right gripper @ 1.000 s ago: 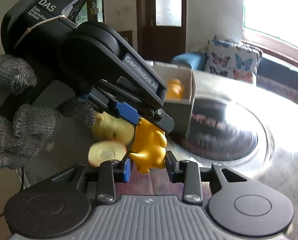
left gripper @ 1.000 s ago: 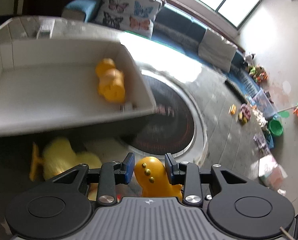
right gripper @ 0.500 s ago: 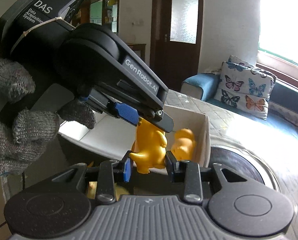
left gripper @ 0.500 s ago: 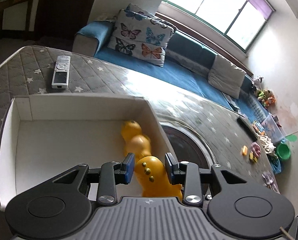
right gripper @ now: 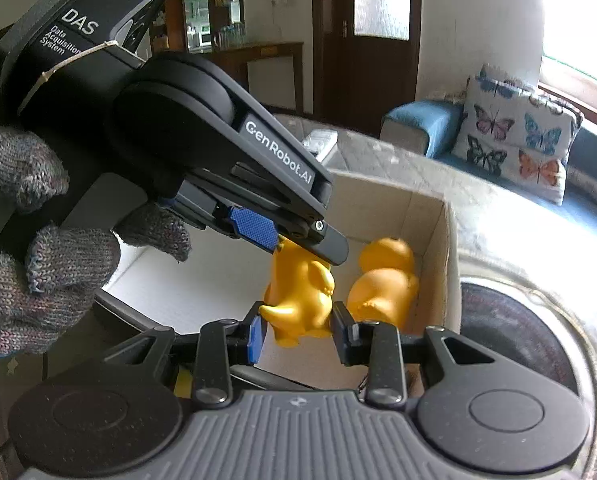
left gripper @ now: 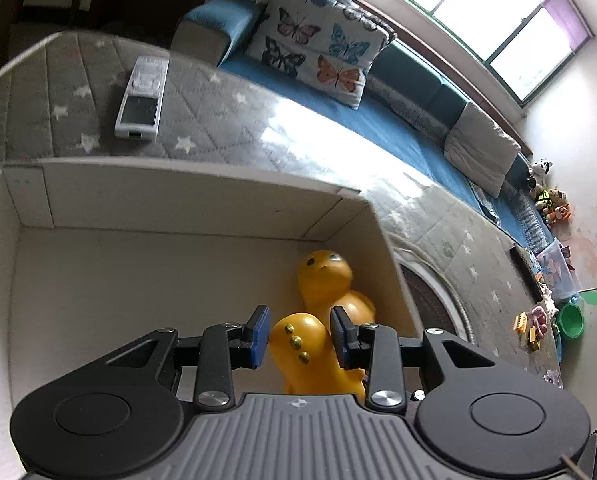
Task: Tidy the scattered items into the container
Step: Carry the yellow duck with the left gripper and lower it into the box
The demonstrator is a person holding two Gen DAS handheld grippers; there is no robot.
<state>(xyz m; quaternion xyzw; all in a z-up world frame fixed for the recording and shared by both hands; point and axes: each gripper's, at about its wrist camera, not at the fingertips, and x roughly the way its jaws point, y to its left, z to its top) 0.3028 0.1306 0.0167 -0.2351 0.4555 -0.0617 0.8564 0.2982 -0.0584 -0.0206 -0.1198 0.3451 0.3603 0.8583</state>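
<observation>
My left gripper (left gripper: 300, 338) is shut on an orange duck-like toy (left gripper: 302, 354) and holds it over the open white cardboard box (left gripper: 178, 204). A second orange toy (left gripper: 324, 276) lies in the box's right corner. In the right wrist view the left gripper (right gripper: 294, 240) holds that toy (right gripper: 298, 292) from above, and the toy's lower part sits between my right gripper's (right gripper: 298, 328) fingers, which close on it. The other toy (right gripper: 382, 276) and the box (right gripper: 442, 248) show behind.
A white remote (left gripper: 140, 96) lies on the grey star-quilted cover beyond the box. A round dark disc (right gripper: 514, 336) sits right of the box. A blue sofa with a butterfly pillow (left gripper: 318, 56) runs behind. Toys litter the floor at far right.
Both grippers have carried the orange toy up from beside the box to over its inside. The yellow plush seen low at the left is out of view.
</observation>
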